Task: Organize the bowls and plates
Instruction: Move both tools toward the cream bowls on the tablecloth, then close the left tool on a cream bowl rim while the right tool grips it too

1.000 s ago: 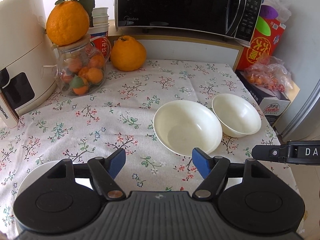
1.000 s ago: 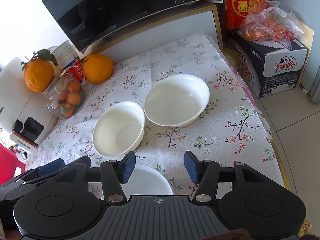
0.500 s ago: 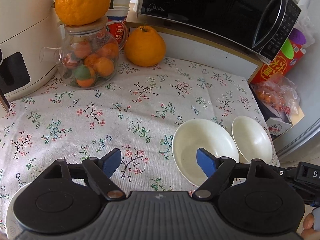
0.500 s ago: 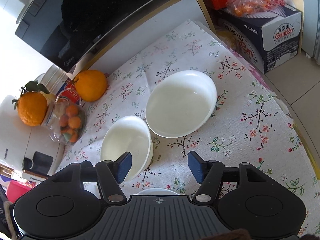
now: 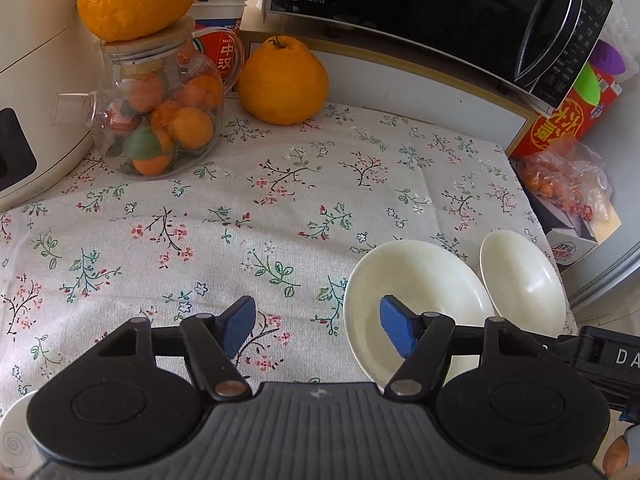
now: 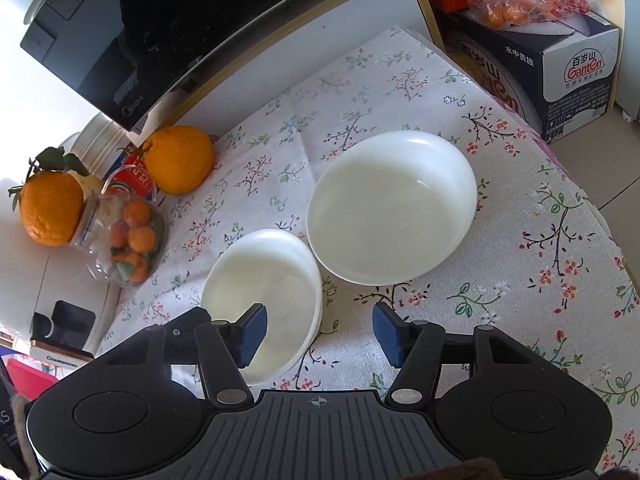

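Note:
Two white bowls stand side by side on the floral tablecloth [image 5: 280,208]. In the left wrist view the left bowl [image 5: 424,292] and the right bowl [image 5: 520,280] sit at the lower right. My left gripper [image 5: 318,328] is closing; the left bowl's left rim lies between its blue pads without being pressed. From the right wrist, the left bowl [image 6: 264,276] is near and the right bowl [image 6: 392,208] is behind it. My right gripper [image 6: 320,334] is closing too, and that bowl's right rim lies unpressed between its pads. A white plate [image 5: 12,432] peeks out at the bottom left.
A black microwave [image 5: 400,8] stands at the back. A glass jar of small oranges [image 5: 160,128], a big orange [image 5: 282,80] and a white appliance [image 5: 24,100] crowd the back left. A water carton [image 6: 560,64] and a bag of fruit [image 5: 564,172] flank the table's right edge.
Both grippers have sunk closer to the table. The bowls have slid to the lower right of the left view. In the right view the left bowl now lies under the left pad and the plate is hidden.

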